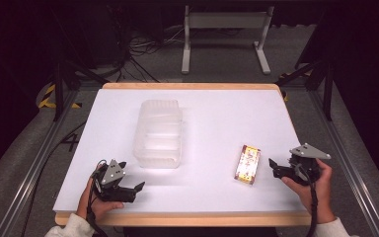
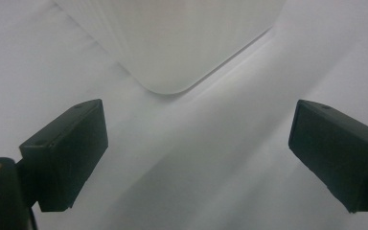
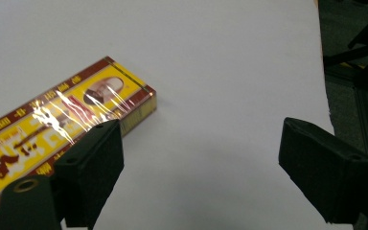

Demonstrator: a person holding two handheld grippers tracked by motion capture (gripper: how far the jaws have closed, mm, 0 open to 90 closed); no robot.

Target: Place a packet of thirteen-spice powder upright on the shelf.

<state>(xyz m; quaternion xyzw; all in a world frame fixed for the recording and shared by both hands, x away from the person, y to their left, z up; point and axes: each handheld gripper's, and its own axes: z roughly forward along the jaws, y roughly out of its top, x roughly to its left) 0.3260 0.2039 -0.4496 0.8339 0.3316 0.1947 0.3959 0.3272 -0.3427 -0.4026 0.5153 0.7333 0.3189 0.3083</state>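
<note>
A clear plastic container [image 1: 159, 134] lies on the white table [image 1: 217, 113], left of centre. Its rounded corner [image 2: 172, 48] fills the top of the left gripper view. A flat yellow and red box wrapped in shiny film [image 1: 247, 164] lies at the right; in the right gripper view the box [image 3: 52, 129] sits beside the left jaw, partly behind it. My left gripper [image 1: 131, 183] is open near the front left edge, short of the container, nothing between its jaws [image 2: 199, 158]. My right gripper [image 1: 275, 169] is open just right of the box, holding nothing [image 3: 201, 167].
The table's wooden rim [image 1: 187, 218] runs along the front. A white metal frame [image 1: 224, 34] and cables stand on the dark floor beyond the far edge. Black rails [image 1: 348, 158] flank both sides of the table. The table's right edge [image 3: 323, 86] shows close by in the right gripper view.
</note>
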